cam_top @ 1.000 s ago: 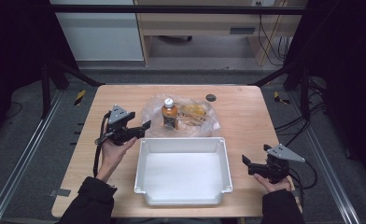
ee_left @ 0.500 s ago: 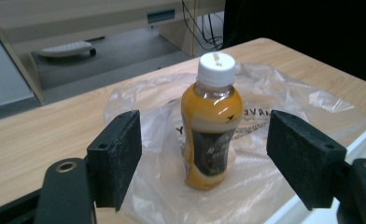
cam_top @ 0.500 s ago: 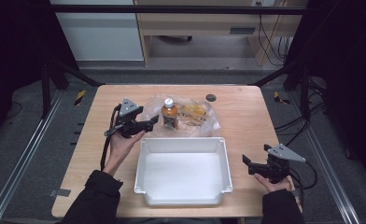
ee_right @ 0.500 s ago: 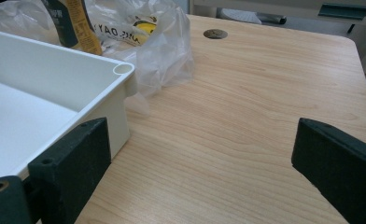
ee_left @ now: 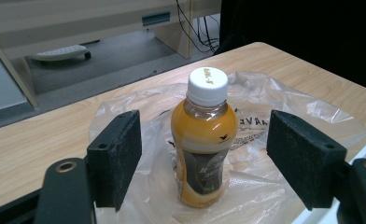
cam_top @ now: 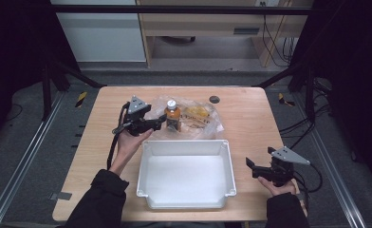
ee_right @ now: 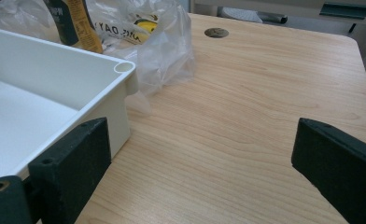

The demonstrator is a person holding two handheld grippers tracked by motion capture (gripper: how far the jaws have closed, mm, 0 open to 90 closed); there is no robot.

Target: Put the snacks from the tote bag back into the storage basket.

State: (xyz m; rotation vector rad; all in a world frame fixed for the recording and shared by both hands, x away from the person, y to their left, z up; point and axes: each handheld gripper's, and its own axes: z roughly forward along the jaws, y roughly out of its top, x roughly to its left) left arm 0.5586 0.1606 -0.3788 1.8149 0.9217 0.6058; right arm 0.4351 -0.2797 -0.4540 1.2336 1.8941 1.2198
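Standing spread wide, jaws of the left gripper (ee_left: 204, 158) flank an upright orange drink bottle (ee_left: 204, 144) with a white cap, not touching it. Resting on a crumpled clear plastic bag (cam_top: 198, 118) toward the far middle of the wooden surface (cam_top: 250, 118), just beyond a white tray (cam_top: 186, 173). Held low at the near right, right gripper (cam_top: 250, 166) with jaws likewise spread, gripping nothing, beside the tray's corner.

A white tray (cam_top: 227, 156) sits near a clear plastic bag (cam_top: 200, 121) on the table (cam_top: 250, 114).
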